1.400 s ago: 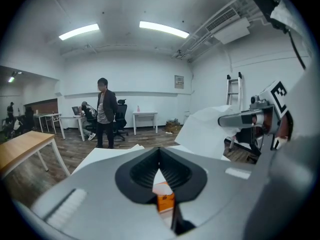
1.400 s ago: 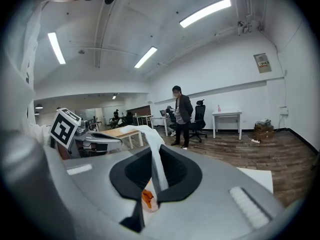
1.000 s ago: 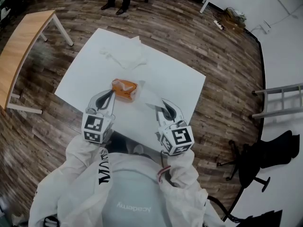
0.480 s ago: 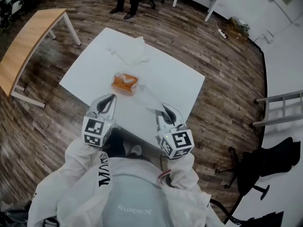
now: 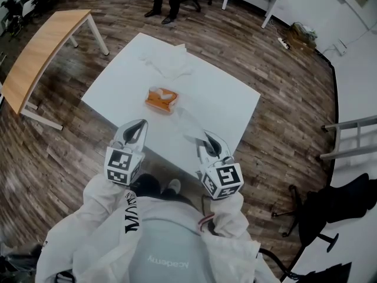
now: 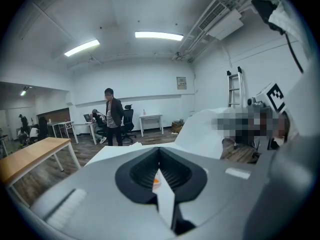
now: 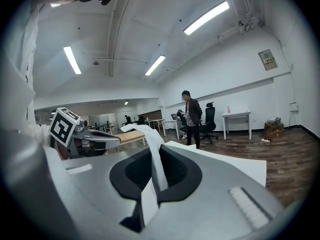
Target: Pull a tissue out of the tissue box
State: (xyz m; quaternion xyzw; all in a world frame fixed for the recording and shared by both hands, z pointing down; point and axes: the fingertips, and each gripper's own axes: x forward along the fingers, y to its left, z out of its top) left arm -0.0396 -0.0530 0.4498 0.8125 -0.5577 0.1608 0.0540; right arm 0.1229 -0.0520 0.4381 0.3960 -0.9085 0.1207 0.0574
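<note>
- Your right gripper (image 5: 206, 136) sits on the near side of the box (image 5: 163, 98), off toward its right. Its jaws are pinched fully together on the tissue (image 5: 187, 122).
- The tissue is drawn out into a long strip. One end is in your jaws and the other trails back to just beside the box's near right corner. I can't tell whether that tail has cleared the slot.
- Its long axis runs straight from the box to your right gripper. In the right gripper view the free part rises out of the jaws and droops over.
- Expect it to weigh almost nothing, go limp and tear easily. A sharp tug risks ripping it or dragging the light box along, so a steady pull along the strip's own line suits it best.
- Your grip is near the end of the strip, where the paper bunches up. That should resist tearing better than a single edge.
- Your left gripper (image 5: 140, 124) is on the near side of the box, toward its left. Its jaws are closed with nothing in them, and it is not touching the box.
- The box lies slot-up on the table (image 5: 230, 99), with more paper poking out on top.
- Loose tissues (image 5: 168, 62) are heaped beyond the box.
</note>
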